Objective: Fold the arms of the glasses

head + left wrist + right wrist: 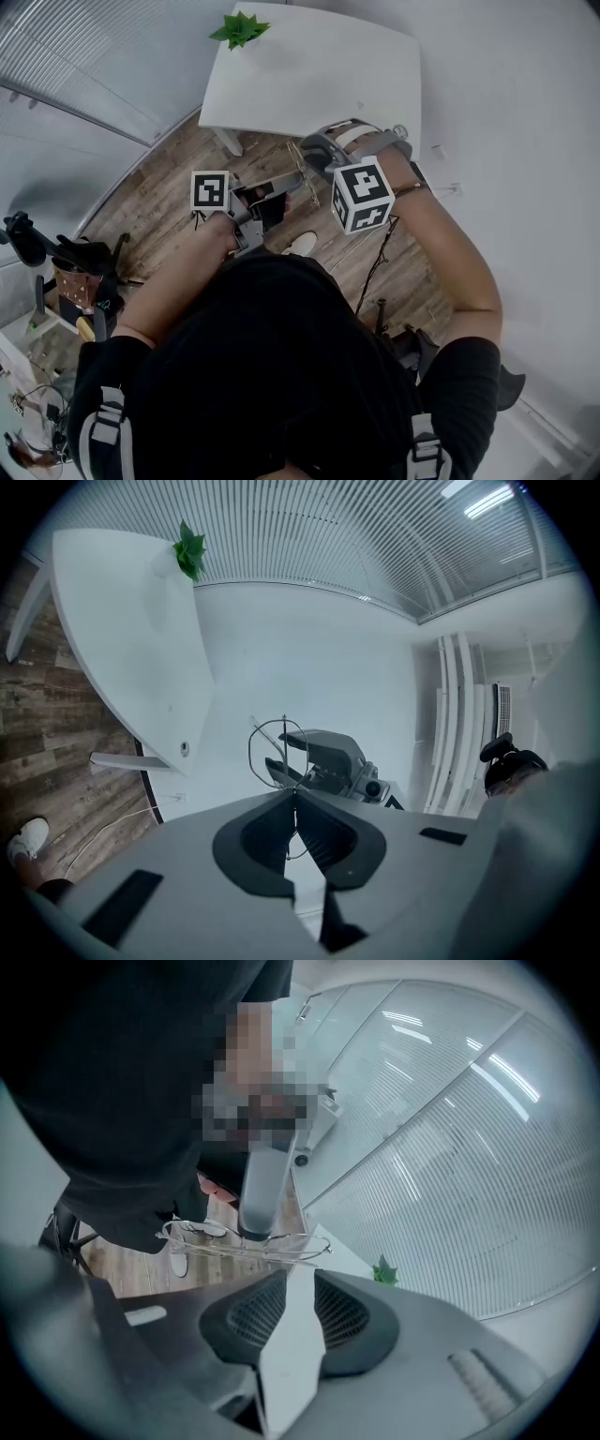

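Observation:
The thin wire-framed glasses hang in the air between my two grippers, over the wooden floor. My left gripper is shut on them: in the left gripper view its jaws meet on the wire, and one round lens rim stands up just beyond the tips. My right gripper comes in from the right, close above the glasses. In the right gripper view its jaws stand open with nothing between them, and the glasses lie crosswise just past the tips, held by a grey left finger.
A white table with a small green plant stands ahead. Below the grippers are the plank floor, my white shoe and a dark cable. Dark equipment stands at the left.

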The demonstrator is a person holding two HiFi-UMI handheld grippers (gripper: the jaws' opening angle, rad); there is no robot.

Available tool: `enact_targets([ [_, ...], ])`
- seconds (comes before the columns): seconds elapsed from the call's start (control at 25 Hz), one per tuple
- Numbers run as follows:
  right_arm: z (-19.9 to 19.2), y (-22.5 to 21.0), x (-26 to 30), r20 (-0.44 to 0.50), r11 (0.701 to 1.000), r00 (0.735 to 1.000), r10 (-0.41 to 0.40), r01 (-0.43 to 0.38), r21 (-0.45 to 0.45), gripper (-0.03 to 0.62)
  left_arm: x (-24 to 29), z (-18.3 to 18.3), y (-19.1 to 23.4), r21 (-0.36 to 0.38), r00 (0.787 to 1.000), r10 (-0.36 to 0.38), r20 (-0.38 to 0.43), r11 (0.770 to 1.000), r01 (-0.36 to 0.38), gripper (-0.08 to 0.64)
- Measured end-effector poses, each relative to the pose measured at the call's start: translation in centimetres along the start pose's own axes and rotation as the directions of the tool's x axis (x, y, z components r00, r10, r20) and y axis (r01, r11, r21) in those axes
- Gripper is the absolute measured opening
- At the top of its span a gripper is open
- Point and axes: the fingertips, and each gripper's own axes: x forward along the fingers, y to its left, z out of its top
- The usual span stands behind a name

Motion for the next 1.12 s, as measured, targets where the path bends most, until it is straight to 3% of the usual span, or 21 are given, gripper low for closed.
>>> enact_targets([
  [0.36, -0.6, -1.9, -1.3, 0.038, 0.989, 0.996, -0.082, 0.077, 0.127, 0.104, -0.7, 0.7, -0.2, 0.002, 1.0, -0.008, 0.022, 1.0, 0.008, 0.012],
  [0.56, -1.6, -2.2, -2.7, 0.097, 0.941, 0.98, -0.174, 0.136, 0.311, 0.073, -0.5, 0.9, -0.2, 0.018, 0.999, -0.014, 0.049, 1.0, 0.013, 0.012],
  [0.72, -1.9, -2.5, -4.1, 0.157, 0.844, 0.942, -0.298, 0.183, 0.504, 0.021, -0.7, 1.2, -0.3, 0.034, 0.997, -0.019, 0.07, 0.999, 0.016, 0.012],
  [0.92, -1.7, -2.0, -5.6, 0.235, 0.698, 0.873, -0.427, 0.154, 0.699, 0.011, -0.8, 1.7, -0.2, 0.052, 0.996, -0.015, 0.091, 0.999, 0.011, 0.012],
  [1.12, -2.7, -1.2, -7.0, 0.226, 0.489, 0.787, -0.574, 0.108, 0.866, 0.011, -0.7, 1.9, 0.0, 0.073, 0.995, -0.012, 0.097, 0.997, 0.005, 0.012],
])
